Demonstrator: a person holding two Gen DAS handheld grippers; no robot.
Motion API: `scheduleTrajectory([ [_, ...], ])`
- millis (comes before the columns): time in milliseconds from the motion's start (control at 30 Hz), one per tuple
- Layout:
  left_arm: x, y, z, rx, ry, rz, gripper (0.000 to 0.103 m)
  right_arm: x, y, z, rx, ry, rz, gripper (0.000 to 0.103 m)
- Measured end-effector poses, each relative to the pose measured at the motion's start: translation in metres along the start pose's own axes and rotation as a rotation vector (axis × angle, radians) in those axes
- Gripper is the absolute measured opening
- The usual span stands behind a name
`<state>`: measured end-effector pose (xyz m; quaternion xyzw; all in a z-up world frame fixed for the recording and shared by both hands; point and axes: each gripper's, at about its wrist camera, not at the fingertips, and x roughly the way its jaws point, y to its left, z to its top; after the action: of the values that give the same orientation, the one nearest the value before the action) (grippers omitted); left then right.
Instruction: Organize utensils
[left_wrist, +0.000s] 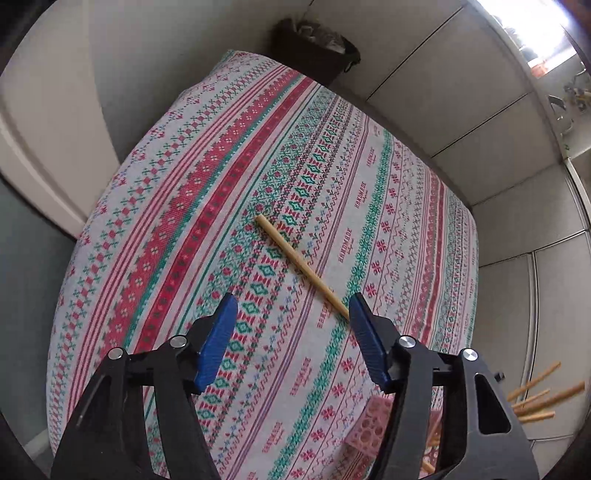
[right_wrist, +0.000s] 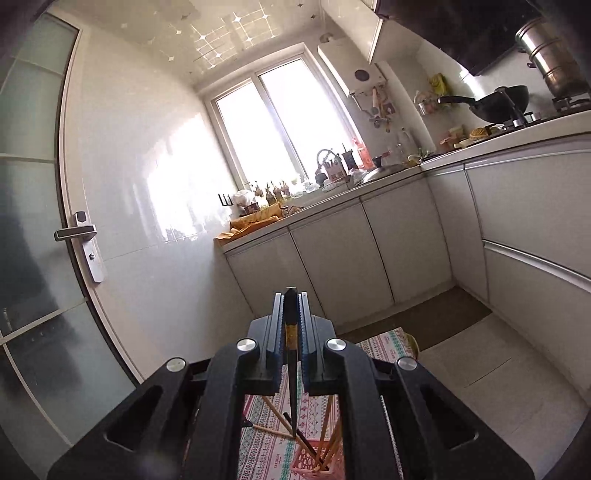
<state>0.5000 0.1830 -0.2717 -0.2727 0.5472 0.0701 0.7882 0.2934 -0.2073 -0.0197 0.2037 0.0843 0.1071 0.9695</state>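
A: Looking through the left wrist view first, what do you see?

B: The left gripper hangs released over the tabletop, which is covered in a red, green and white patterned cloth. Its blue fingers stand apart with nothing between them. A single pale wooden chopstick lies flat on the cloth at the middle of the frame, slanting from upper left to lower right, its lower end just beside the right-hand finger.

A: Anything else there?

B: At the lower right, a pink holder shows partly behind the gripper, and more wooden chopsticks poke out past it.

A: And the right wrist view?

B: The right gripper is clenched on a dark chopstick, held upright between its fingers. Low in the frame, the pink holder sits on the cloth with several chopsticks leaning in it. Kitchen cabinets and a window fill the background.
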Motion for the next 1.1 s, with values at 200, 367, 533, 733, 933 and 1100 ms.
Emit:
scheduleTrajectory([
  [200, 0.067, -0.001, 0.037, -0.093, 0.092, 0.203, 0.042, 0.011, -0.051, 0.015, 0.025, -0.008, -0.045, 0.008],
  [367, 0.084, -0.022, 0.047, -0.047, 0.063, 0.321, 0.043, 0.035, -0.084, 0.009, 0.034, 0.020, -0.069, 0.008],
  [533, 0.083, -0.034, 0.028, 0.097, 0.059, 0.338, 0.017, 0.054, -0.097, -0.001, 0.080, 0.055, -0.056, 0.008],
  [733, 0.035, 0.009, 0.012, 0.083, -0.132, 0.182, 0.013, 0.054, -0.084, -0.006, 0.080, 0.087, -0.061, 0.008],
  [933, -0.076, -0.002, 0.004, 0.243, -0.423, 0.116, 0.006, 0.046, -0.048, 0.008, 0.053, 0.071, -0.033, 0.008],
  [1100, -0.158, -0.042, -0.021, 0.368, -0.605, 0.006, 0.006, 0.038, -0.015, 0.014, 0.028, 0.063, -0.008, 0.008],
])
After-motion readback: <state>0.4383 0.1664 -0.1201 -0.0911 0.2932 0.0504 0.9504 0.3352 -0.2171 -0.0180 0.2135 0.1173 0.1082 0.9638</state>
